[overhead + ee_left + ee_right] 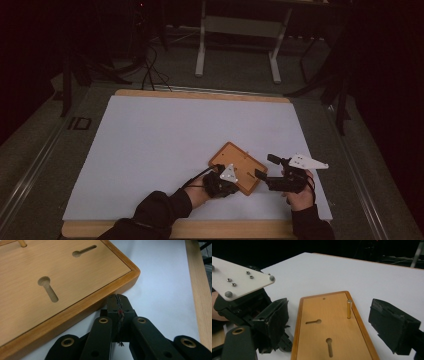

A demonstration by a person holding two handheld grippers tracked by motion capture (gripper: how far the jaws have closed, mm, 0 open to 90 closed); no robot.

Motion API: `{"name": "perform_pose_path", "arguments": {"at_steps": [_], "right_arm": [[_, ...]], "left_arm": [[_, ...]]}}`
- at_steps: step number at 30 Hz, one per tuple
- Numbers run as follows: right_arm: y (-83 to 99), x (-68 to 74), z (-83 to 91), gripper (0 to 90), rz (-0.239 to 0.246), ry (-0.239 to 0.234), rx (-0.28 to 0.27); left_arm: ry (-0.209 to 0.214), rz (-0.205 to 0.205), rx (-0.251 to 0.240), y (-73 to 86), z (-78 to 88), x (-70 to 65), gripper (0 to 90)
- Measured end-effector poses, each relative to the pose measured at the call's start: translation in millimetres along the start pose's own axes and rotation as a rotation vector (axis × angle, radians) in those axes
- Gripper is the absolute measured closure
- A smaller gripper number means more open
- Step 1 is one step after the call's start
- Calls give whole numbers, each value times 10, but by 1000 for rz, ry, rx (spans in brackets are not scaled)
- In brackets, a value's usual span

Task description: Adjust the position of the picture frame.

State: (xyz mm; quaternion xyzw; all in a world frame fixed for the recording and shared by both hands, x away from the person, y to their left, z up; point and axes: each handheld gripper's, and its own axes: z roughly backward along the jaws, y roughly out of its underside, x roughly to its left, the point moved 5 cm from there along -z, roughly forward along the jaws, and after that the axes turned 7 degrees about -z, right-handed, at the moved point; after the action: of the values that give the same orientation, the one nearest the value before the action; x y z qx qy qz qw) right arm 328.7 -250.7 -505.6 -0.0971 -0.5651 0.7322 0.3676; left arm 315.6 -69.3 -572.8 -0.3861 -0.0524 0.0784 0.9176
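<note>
The wooden board (237, 167) is lying near the front edge of the white table (165, 135), with one little peg (349, 308) standing up. The left gripper (117, 305) is squeezing shut on nothing, right beside the board's rim. The right gripper (327, 322) is holding its jaws wide open around the board's end, with lots of bare table behind

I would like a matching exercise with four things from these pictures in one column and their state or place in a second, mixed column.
Things:
1. left hand-held gripper
2. right hand-held gripper
3. wooden peg
4. wooden board

States or places:
A. standing upright in the board
B. jaws open, one on each side of the board's end
C. lying flat on the white sheet
D. jaws shut, tip at the board's edge

Pairs: 1-D, 2-B, 3-A, 4-C
</note>
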Motion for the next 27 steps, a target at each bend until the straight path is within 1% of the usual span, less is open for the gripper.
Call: {"name": "perform_pose_path", "arguments": {"at_steps": [4,5,8,10,11,12,14,17,21,24,26,27], "right_arm": [[1,-3,0,157,-2,-1,-1],[0,0,1,157,-2,-3,-2],[1,6,5,157,0,-3,-1],[1,2,6,157,-1,-3,0],[1,-1,6,157,-1,-2,-1],[0,-2,7,157,-3,-4,-2],[-1,2,6,157,0,-2,0],[1,3,5,157,0,-2,0],[14,-2,1,157,-1,0,4],[23,0,-6,157,-3,-4,6],[29,-1,-13,157,4,0,11],[31,-2,-16,157,3,-1,12]], "left_arm": [[0,-6,7,-50,-33,21,900],[-4,-1,-1,-58,-23,18,900],[-11,5,-12,-55,62,35,900],[-20,13,-8,-42,140,77,900],[-30,25,-11,-42,173,101,900],[-40,23,-8,-41,211,137,900],[-59,33,-12,-48,266,215,900],[-88,47,-13,-65,302,371,900],[-137,57,9,-84,292,606,900],[-174,69,14,-117,252,774,900],[-187,89,7,-137,218,894,900],[-198,89,10,-149,201,952,900]]}}
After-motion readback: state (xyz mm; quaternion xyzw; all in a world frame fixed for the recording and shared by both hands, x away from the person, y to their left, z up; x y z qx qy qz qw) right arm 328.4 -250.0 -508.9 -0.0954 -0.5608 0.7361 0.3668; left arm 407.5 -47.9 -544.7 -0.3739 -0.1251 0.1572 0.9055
